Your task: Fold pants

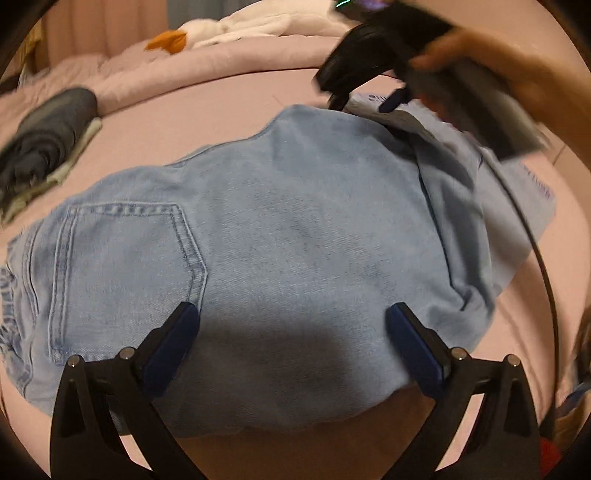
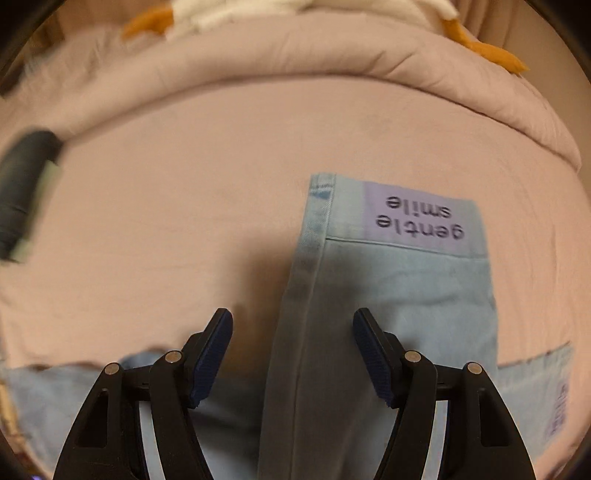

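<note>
Light blue jeans [image 1: 280,236] lie on a pink bed sheet, seat up, with a back pocket [image 1: 125,258] at the left. My left gripper [image 1: 291,332] is open and empty just above the near part of the jeans. My right gripper [image 1: 365,99], blurred, hovers over the far right of the jeans, where the legs are folded over. In the right wrist view the right gripper [image 2: 291,343] is open over a folded leg [image 2: 369,295] whose cuff bears a lilac "gentle smile" label [image 2: 421,218].
A stack of folded dark clothes [image 1: 48,140] lies at the left on the bed; it also shows in the right wrist view [image 2: 26,188]. A bunched pink duvet [image 2: 295,59] and a white and orange plush toy [image 1: 207,33] lie along the far side.
</note>
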`<action>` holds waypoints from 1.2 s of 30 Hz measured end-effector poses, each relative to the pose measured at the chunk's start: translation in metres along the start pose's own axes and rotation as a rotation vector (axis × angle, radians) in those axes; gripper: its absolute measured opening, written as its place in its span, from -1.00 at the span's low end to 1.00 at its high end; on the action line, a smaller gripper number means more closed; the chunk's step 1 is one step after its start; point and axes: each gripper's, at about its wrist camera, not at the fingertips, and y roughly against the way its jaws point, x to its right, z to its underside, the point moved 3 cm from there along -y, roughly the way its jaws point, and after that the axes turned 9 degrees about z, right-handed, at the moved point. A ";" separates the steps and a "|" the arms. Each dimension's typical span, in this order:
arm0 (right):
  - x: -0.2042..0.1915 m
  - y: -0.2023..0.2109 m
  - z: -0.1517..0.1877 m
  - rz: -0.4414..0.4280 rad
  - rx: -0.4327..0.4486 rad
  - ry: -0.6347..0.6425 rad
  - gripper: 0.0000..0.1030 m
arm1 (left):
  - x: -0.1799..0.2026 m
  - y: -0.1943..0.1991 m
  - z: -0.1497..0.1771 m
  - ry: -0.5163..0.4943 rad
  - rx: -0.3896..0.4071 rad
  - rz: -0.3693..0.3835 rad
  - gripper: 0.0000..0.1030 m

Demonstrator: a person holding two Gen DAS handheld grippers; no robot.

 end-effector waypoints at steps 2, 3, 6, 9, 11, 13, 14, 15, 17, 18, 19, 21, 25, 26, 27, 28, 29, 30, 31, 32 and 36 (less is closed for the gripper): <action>-0.008 -0.015 -0.002 0.057 -0.023 0.020 0.32 | -0.001 0.002 0.001 0.011 0.009 0.014 0.99; -0.008 -0.015 -0.003 0.057 -0.005 0.007 0.32 | -0.001 0.003 0.001 0.014 0.013 0.020 0.99; -0.004 -0.017 -0.004 0.042 -0.004 -0.013 -0.03 | 0.000 0.002 0.000 0.004 0.014 0.021 0.99; 0.012 -0.013 -0.004 0.035 0.001 -0.023 -0.86 | -0.001 0.004 0.001 0.009 0.012 0.026 0.99; 0.028 -0.009 0.000 0.013 0.000 -0.064 -0.87 | -0.001 0.003 0.003 0.012 0.006 0.016 0.99; 0.045 0.001 0.005 -0.025 0.024 -0.118 -0.87 | -0.003 0.002 0.002 0.014 0.002 0.016 0.99; 0.055 0.011 0.008 -0.066 0.050 -0.152 -0.87 | -0.005 0.001 0.001 0.016 0.000 0.016 0.99; 0.063 0.022 0.010 -0.106 0.083 -0.177 -0.87 | -0.005 0.001 0.000 0.018 -0.003 0.015 0.99; 0.085 0.055 0.021 -0.186 0.169 -0.224 -0.87 | -0.007 0.000 -0.001 0.018 -0.009 0.014 0.99; 0.096 0.071 0.029 -0.229 0.211 -0.243 -0.87 | -0.007 0.000 -0.001 0.020 -0.011 0.013 0.99; 0.108 0.090 0.039 -0.275 0.259 -0.259 -0.87 | -0.007 0.000 -0.001 0.021 -0.013 0.011 0.99; 0.133 0.125 0.064 -0.320 0.340 -0.295 -0.87 | -0.007 -0.001 -0.001 0.023 -0.016 0.006 0.99; 0.196 0.156 0.122 -0.388 0.457 -0.407 -0.87 | -0.006 -0.001 -0.001 0.037 -0.021 -0.011 0.99; 0.210 0.152 0.141 -0.391 0.460 -0.441 -0.87 | -0.005 -0.001 -0.001 0.038 -0.024 -0.017 1.00; 0.219 0.145 0.156 -0.378 0.444 -0.473 -0.87 | -0.005 -0.002 -0.001 0.038 -0.028 -0.021 1.00; 0.232 0.131 0.178 -0.365 0.414 -0.509 -0.87 | -0.006 -0.003 -0.002 0.039 -0.032 -0.024 1.00; 0.239 0.120 0.187 -0.363 0.395 -0.534 -0.87 | -0.007 -0.003 -0.003 0.043 -0.037 -0.025 1.00; 0.248 0.103 0.201 -0.371 0.361 -0.577 -0.87 | -0.009 -0.003 -0.004 0.046 -0.040 -0.026 1.00; 0.254 0.091 0.204 -0.388 0.337 -0.614 -0.87 | -0.009 -0.004 -0.004 0.048 -0.044 -0.027 1.00; 0.260 0.077 0.215 -0.405 0.315 -0.656 -0.87 | -0.009 -0.004 -0.004 0.049 -0.046 -0.028 1.00; 0.263 0.041 0.238 -0.397 0.231 -0.725 -0.87 | -0.009 -0.005 -0.004 0.049 -0.055 -0.040 1.00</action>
